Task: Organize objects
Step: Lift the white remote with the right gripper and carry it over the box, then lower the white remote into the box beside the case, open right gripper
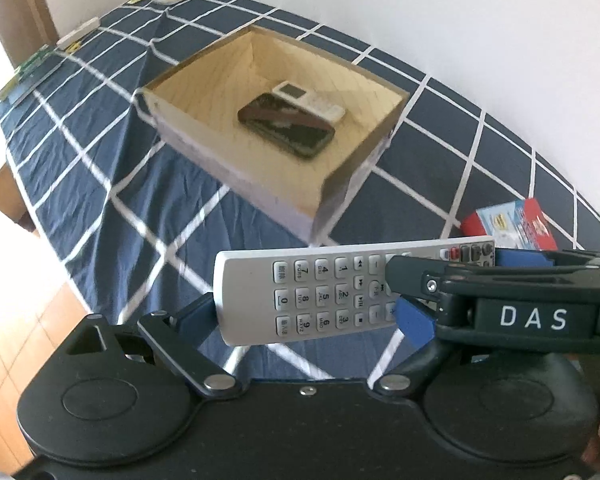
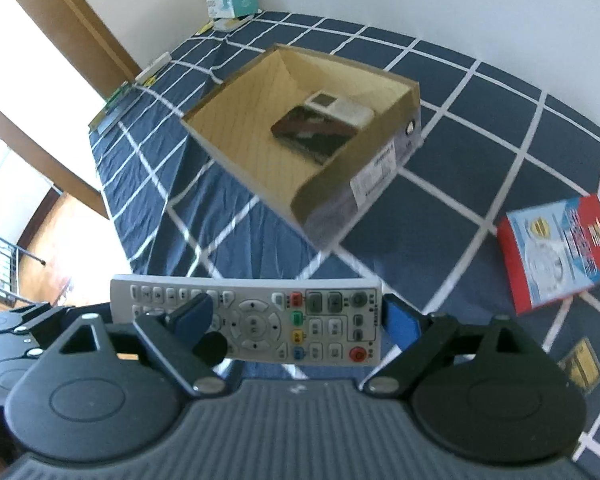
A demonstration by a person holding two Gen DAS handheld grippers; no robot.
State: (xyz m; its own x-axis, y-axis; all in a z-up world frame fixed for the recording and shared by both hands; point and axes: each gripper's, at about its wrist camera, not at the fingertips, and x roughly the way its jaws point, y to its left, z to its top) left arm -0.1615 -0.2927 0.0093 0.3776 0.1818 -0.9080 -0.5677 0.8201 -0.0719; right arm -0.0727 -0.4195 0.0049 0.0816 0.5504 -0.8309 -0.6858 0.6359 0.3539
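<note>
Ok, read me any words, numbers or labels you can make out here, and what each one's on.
"DAS": white letters on the right gripper body.
Digits "0" to "9": keypad of the remote.
White sticker on the cardboard box: too blurred.
Red and blue booklet: unreadable.
Tissue box: too small.

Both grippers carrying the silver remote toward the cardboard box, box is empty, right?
Not empty. The left wrist view shows a black phone and a white handset already lying in the cardboard box. The rest holds: the left gripper and right gripper carry the silver remote.
</note>
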